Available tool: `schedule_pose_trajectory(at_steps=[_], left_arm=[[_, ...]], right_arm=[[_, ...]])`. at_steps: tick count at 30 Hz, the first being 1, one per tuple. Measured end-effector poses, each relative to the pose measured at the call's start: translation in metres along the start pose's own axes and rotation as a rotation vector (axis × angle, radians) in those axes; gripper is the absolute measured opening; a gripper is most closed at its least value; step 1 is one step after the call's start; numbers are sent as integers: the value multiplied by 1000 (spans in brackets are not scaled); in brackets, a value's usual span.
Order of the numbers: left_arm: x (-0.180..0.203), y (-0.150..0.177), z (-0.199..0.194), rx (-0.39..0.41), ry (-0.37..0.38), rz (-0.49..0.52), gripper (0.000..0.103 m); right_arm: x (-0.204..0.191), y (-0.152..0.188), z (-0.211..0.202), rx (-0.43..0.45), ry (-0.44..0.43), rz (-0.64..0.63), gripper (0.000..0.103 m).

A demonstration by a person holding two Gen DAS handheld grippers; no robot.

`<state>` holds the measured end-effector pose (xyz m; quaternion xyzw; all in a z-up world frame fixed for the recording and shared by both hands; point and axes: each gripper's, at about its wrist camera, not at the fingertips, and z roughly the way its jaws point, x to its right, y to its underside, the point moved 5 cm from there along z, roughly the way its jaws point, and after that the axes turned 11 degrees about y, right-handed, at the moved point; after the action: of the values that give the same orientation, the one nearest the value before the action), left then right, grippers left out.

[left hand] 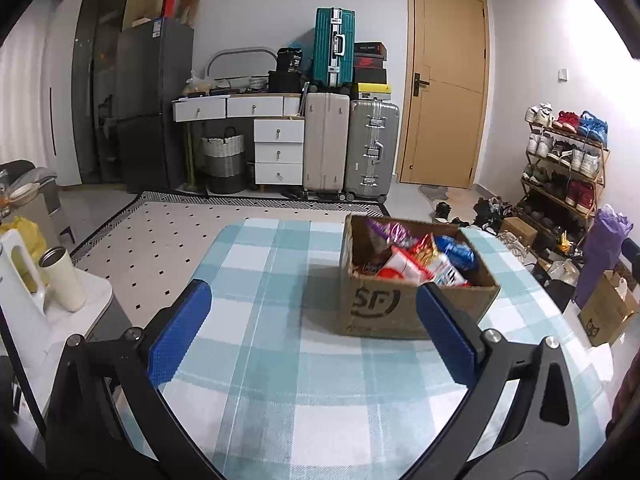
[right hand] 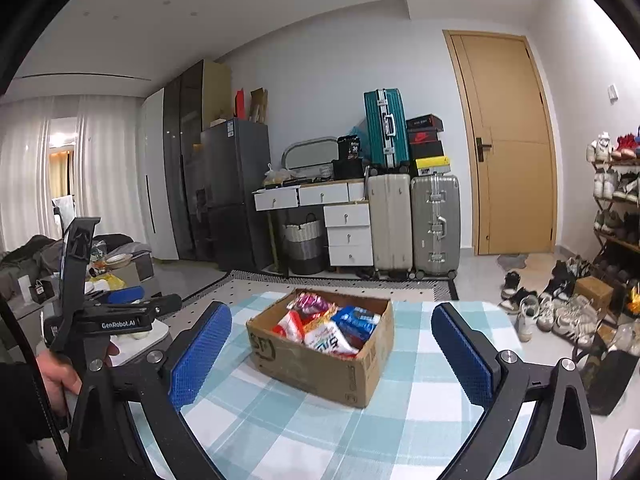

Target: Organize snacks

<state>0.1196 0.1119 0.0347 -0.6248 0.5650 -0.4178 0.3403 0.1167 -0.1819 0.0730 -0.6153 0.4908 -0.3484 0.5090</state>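
Note:
A brown cardboard box [left hand: 384, 312] marked SF stands on the blue-and-white checked tablecloth [left hand: 280, 380]. It holds several snack packets [left hand: 420, 264] in red, blue, purple and white. My left gripper [left hand: 314, 300] is open and empty, short of the box, its right pad near the box's front corner. In the right wrist view the box [right hand: 320, 364] and its snack packets [right hand: 332, 328] sit ahead of my right gripper [right hand: 332, 320], which is open and empty above the tablecloth [right hand: 320, 432]. The left gripper's body [right hand: 116, 320] shows at the left, held by a hand.
A white side table [left hand: 72, 316] with a cream tumbler [left hand: 64, 280] stands left of the table. Beyond are a patterned rug [left hand: 180, 232], drawers, suitcases [left hand: 348, 148], a fridge and a door. A shoe rack [left hand: 560, 168], loose shoes and paper bags [left hand: 604, 312] lie to the right.

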Motion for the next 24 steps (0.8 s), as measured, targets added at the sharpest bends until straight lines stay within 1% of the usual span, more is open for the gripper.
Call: schedule_pose_trajectory(at_steps=[2,5,8,10,14,19,24], left_arm=[[-4,14,1,7,-22,-3,102],[-9,32,8,3,-54,16,102],[-16,49,21,-24,-96,34,102],[-20,60,27,-27,-101,28,102],[-22,73,34,0,-96,43,102],[-21,84,43,15,-61,35,102],[-17,89,44,47,-57,59,102]], right_arm=[[1,9,-3,-1,0,6,102],[-1,23,-8,46,32,-34,102],[-2,41,-8,41,57,-66,102],[1,52,-7,31,62,-61,102],[7,71,0,13,82,-49,102],[15,86,9,-5,94,-36,102],[19,103,18,-28,100,-30,102]])
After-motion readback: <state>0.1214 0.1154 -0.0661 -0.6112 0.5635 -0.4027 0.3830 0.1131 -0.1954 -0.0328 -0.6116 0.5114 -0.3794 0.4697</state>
